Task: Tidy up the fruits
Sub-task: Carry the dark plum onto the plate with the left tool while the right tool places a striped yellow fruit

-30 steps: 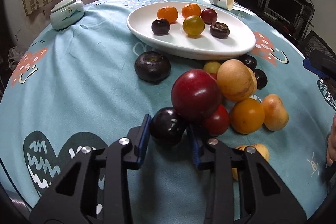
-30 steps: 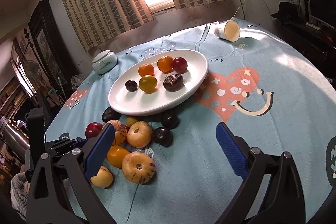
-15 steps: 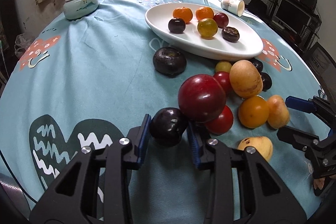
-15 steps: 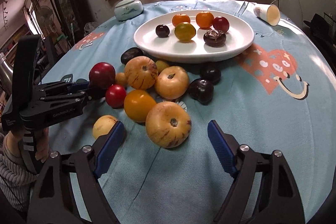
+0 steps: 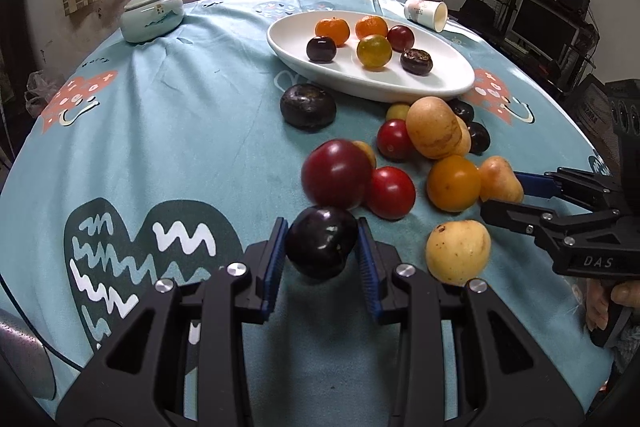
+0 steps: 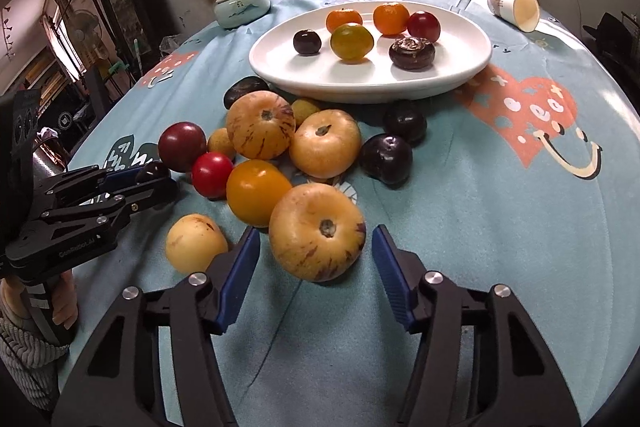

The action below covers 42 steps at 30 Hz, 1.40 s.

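Left wrist view: the left tongs (image 5: 322, 253) pinch a dark plum (image 5: 321, 247), raised just off the table (image 5: 160, 131) on the near side of the fruit pile. From the right wrist view, the right tongs (image 6: 315, 255) have just been closing around a striped yellow melon (image 6: 316, 231), their pads not yet touching it. Both are mid-pickup. Next, I judge, each fruit goes to the white plate (image 6: 460, 67) at the far side, calling for a firm squeeze on the melon first.
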Each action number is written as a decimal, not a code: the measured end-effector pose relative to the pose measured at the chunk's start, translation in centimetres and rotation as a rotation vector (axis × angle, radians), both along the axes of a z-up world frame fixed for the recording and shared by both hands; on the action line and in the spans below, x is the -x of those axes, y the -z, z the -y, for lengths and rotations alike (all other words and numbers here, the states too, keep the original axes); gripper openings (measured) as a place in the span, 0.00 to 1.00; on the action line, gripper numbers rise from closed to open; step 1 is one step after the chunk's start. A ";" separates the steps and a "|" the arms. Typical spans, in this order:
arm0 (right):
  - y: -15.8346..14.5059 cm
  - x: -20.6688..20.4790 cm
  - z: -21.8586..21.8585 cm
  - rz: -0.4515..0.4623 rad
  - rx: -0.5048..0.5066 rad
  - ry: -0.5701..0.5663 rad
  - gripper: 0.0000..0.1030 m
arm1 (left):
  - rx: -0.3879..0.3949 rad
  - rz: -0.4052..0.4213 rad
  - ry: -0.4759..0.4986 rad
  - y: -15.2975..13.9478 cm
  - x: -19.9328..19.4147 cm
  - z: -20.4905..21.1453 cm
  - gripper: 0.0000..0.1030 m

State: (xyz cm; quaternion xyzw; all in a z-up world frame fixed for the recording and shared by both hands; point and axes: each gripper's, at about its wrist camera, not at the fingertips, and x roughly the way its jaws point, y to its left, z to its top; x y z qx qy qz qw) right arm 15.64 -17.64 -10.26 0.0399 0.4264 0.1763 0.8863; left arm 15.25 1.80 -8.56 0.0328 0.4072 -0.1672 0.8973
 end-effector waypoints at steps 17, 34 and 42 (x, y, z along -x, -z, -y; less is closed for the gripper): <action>-6.2 -1.1 6.7 0.169 -0.202 0.199 0.44 | 0.071 0.109 -0.004 -5.0 -2.4 1.5 0.34; -4.4 -11.0 5.0 0.127 -0.130 0.231 0.44 | 0.031 0.063 -0.028 -3.6 -13.5 8.4 0.35; -3.1 -11.2 4.5 0.089 -0.094 0.241 0.60 | -0.009 0.075 -0.064 -3.1 -13.3 8.3 0.67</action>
